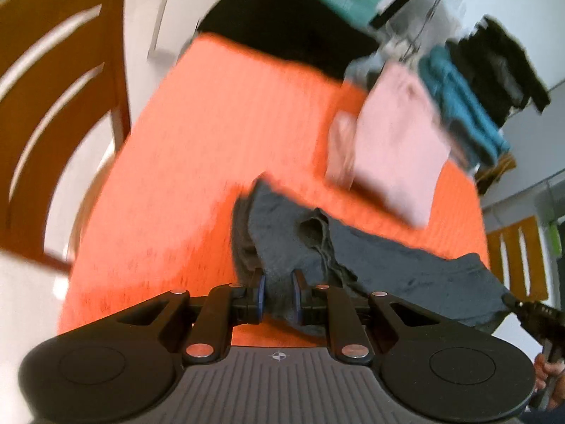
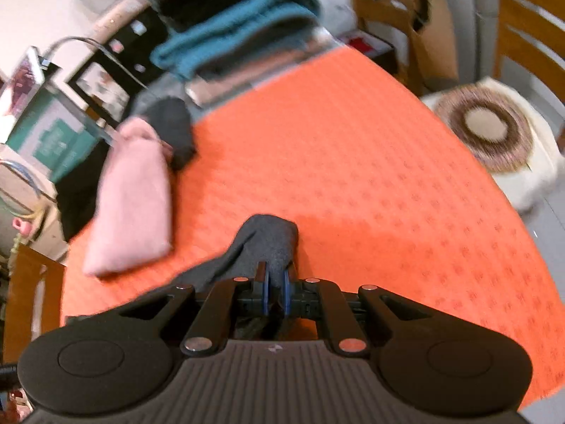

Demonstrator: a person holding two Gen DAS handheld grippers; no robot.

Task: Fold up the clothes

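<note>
Clamped in the left gripper (image 1: 279, 291) and in the right gripper (image 2: 276, 282): opposite ends of a grey garment (image 1: 381, 265), jaws nearly closed on cloth, above the orange tablecloth (image 2: 353, 176). Beyond, a folded pink garment (image 2: 134, 205); wide bare cloth toward the right edge.

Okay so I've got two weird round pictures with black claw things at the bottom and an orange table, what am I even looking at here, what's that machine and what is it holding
There is no robot: a person carries a two-finger gripper in each hand, each with a fisheye camera looking along its fingers. One picture comes from the left gripper, the other from the right gripper. Each is pinched shut on one end of the same dark grey garment, stretched between them over the orange tablecloth. Also on the cloth lies a folded pink garment. Behind it is a stack of folded clothes, teal and black. It is a clothes-folding job.
</note>
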